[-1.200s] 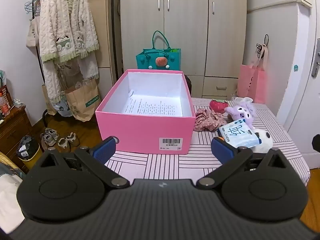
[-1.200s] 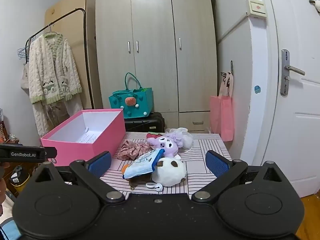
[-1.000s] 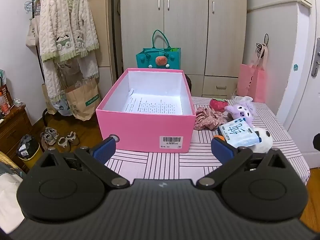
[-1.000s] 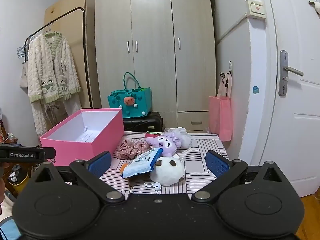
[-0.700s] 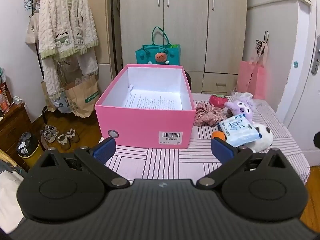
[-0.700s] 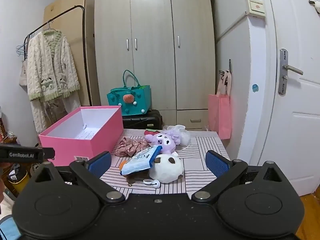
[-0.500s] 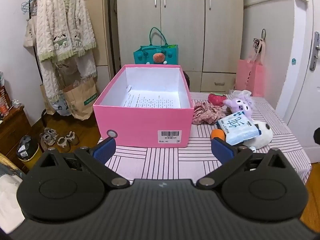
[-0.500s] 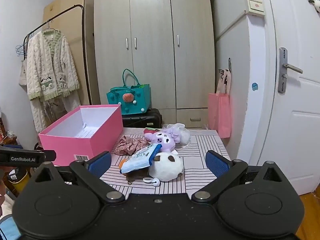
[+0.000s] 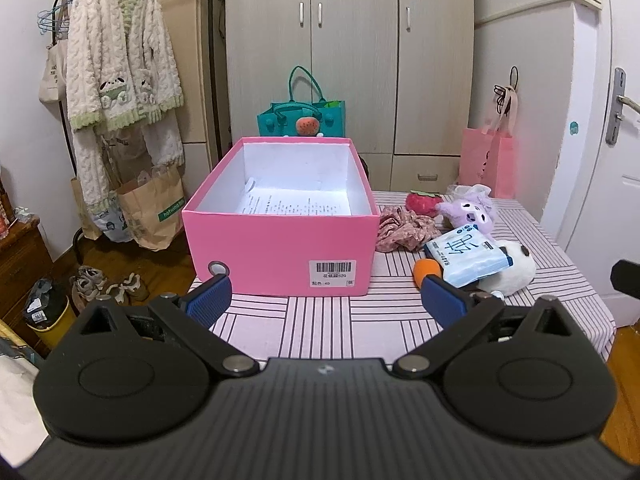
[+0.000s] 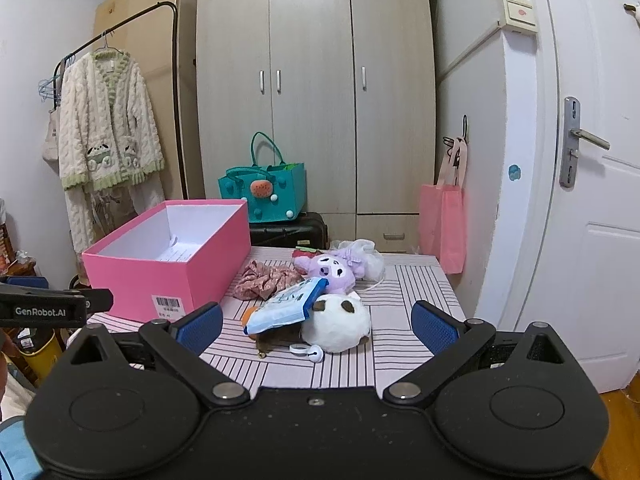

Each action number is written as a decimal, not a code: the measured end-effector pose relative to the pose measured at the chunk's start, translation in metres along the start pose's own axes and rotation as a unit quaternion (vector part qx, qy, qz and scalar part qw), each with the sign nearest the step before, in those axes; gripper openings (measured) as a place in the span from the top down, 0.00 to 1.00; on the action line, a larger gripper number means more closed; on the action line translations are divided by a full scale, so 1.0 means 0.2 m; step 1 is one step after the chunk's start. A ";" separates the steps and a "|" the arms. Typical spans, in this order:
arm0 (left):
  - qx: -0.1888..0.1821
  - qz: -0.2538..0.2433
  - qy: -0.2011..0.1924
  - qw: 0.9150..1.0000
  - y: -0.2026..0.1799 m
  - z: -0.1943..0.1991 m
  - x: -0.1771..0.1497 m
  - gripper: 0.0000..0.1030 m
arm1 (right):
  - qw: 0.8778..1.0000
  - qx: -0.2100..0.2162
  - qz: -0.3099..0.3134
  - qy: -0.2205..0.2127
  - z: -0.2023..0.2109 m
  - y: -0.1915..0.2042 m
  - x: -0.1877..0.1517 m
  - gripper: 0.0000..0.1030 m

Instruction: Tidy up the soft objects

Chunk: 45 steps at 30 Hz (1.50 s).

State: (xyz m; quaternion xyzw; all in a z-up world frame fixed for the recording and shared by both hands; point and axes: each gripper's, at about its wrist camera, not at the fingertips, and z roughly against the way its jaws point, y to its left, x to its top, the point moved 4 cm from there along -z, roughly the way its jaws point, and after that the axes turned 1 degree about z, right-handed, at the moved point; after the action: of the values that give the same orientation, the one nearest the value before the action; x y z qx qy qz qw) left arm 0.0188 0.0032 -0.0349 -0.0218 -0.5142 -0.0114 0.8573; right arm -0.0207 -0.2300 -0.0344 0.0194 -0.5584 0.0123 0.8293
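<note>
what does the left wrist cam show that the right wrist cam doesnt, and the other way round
Only the left wrist view shows the shoes on the floor and the printed sheet lying flat across the box bottom.

Only the right wrist view shows the black suitcase under the teal bag, the keyring clip by the white plush, and the left gripper at the frame edge.

Both show the pink box, the floral scrunchie, the purple plush, the tissue pack, the white plush and the striped table.

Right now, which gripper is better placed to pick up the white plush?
Probably the right gripper: the white plush sits straight ahead between its open jaws. The left gripper faces the pink box instead.
</note>
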 end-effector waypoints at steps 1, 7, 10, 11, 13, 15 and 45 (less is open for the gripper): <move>-0.001 0.001 -0.001 1.000 0.00 0.00 0.00 0.01 | 1.000 0.000 0.001 0.001 0.00 0.00 -0.01 0.01; 0.002 0.018 0.007 1.000 0.03 -0.02 -0.03 0.00 | 1.000 0.000 0.002 0.003 -0.01 0.00 -0.02 0.01; 0.006 0.022 0.018 1.000 0.03 -0.06 -0.04 0.00 | 1.000 0.002 0.004 0.005 -0.01 0.00 -0.02 0.01; 0.007 0.020 0.020 1.000 0.03 -0.07 -0.04 0.00 | 1.000 0.002 0.005 0.007 -0.02 0.01 -0.02 0.01; 0.011 0.016 0.023 1.000 0.02 -0.08 -0.05 0.00 | 1.000 0.002 0.008 0.009 -0.03 0.01 -0.03 0.01; 0.013 0.011 0.024 1.000 0.02 -0.09 -0.06 0.00 | 1.000 0.002 0.010 0.011 -0.04 0.01 -0.04 0.01; 0.005 -0.006 0.026 1.000 -0.03 -0.10 -0.08 0.00 | 1.000 -0.008 0.019 0.014 -0.08 -0.01 -0.06 0.01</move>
State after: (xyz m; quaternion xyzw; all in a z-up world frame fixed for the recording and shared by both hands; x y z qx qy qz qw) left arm 0.0278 -0.0035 -0.0581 -0.0145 -0.4920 -0.0149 0.8703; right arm -0.0103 -0.2318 -0.0515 0.0024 -0.5472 0.0239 0.8366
